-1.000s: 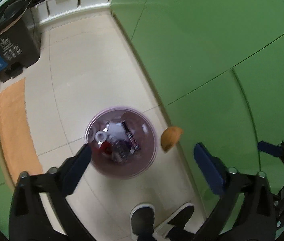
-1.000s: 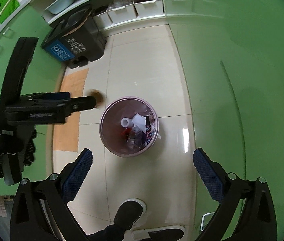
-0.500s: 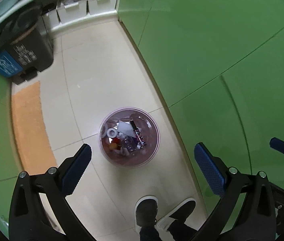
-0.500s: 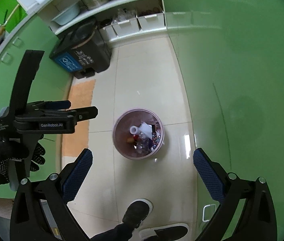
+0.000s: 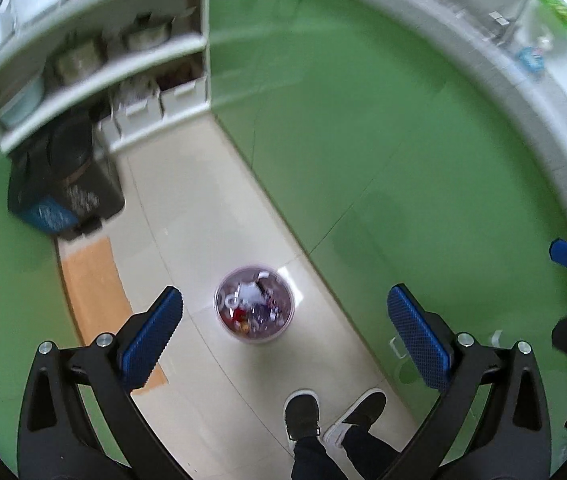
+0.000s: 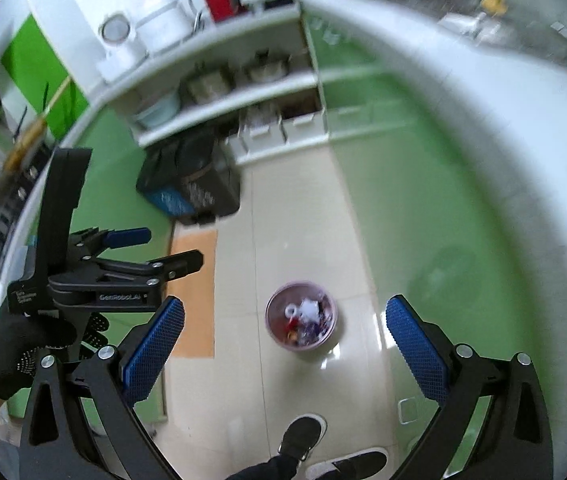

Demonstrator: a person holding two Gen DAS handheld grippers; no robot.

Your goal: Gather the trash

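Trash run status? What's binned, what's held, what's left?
Done: the waste bin on the floor holds mixed trash. In hand: nothing; left gripper and right gripper both have jaws open and empty. Left: clutter on the counter, too blurred to identify.

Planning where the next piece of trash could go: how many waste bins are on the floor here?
2. A small round pink bin, full of trash, stands on the tiles near the person's shoes. A larger dark bin with a blue label stands by the shelves. Others may lie out of view.
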